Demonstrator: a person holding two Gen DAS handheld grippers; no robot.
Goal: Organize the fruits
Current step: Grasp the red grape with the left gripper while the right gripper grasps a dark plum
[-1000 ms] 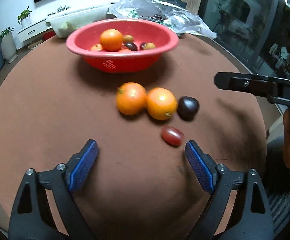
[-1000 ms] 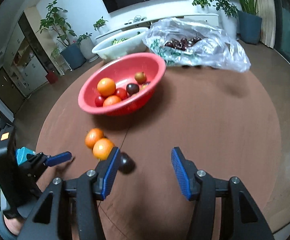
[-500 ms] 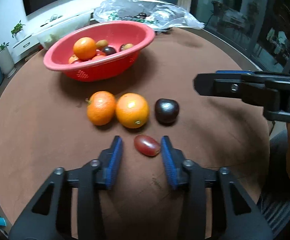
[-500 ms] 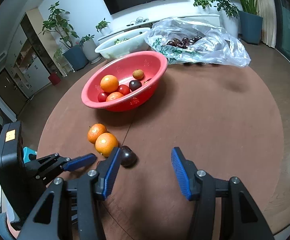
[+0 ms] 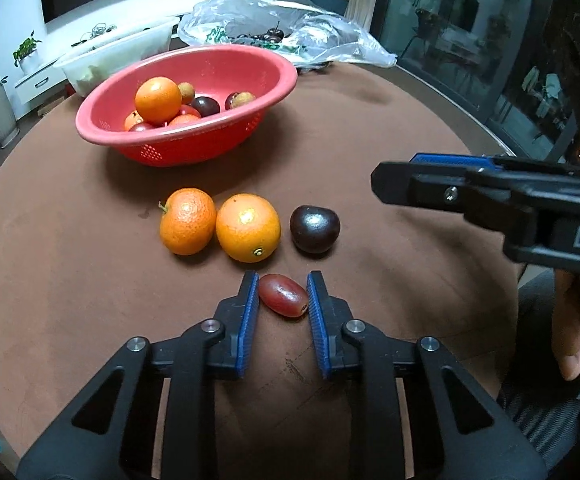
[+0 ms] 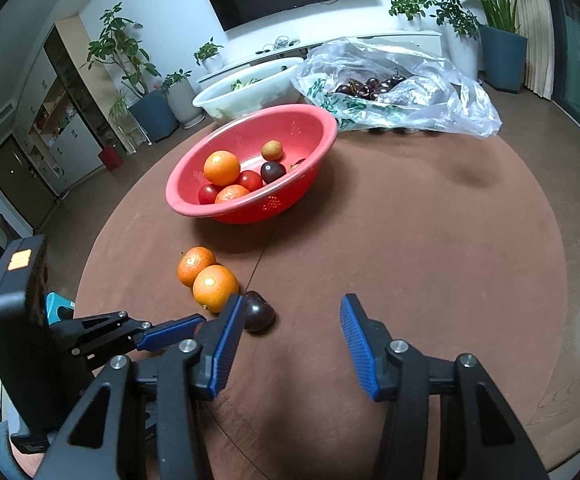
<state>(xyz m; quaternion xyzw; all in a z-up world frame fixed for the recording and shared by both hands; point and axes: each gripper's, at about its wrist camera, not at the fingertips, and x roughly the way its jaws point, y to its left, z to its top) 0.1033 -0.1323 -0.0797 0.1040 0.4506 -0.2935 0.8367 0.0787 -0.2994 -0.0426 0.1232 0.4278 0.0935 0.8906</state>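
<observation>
Lettering on my right tongs (image 5: 394, 184) reads "DA", the rest cut off; they stand wide open, holding nothing. My left tongs (image 5: 283, 294) pinch a red grape tomato (image 5: 283, 295) on the desk (image 5: 390, 128), below two oranges (image 5: 220, 226).

On the table (image 5: 70, 260) two oranges (image 5: 188, 227) (image 5: 248, 227) lie touching side by side, with a plum (image 5: 315, 229) just to their right. A grape tomato (image 5: 283, 295) lies nearer, between the fingers of the left hand-held gripper (image 5: 282, 294). Behind the row stands a basin (image 5: 226, 132) with fruit in it. Behind that sit a tub (image 6: 246, 92) and, to its right, a bag of cherries (image 6: 394, 92).
</observation>
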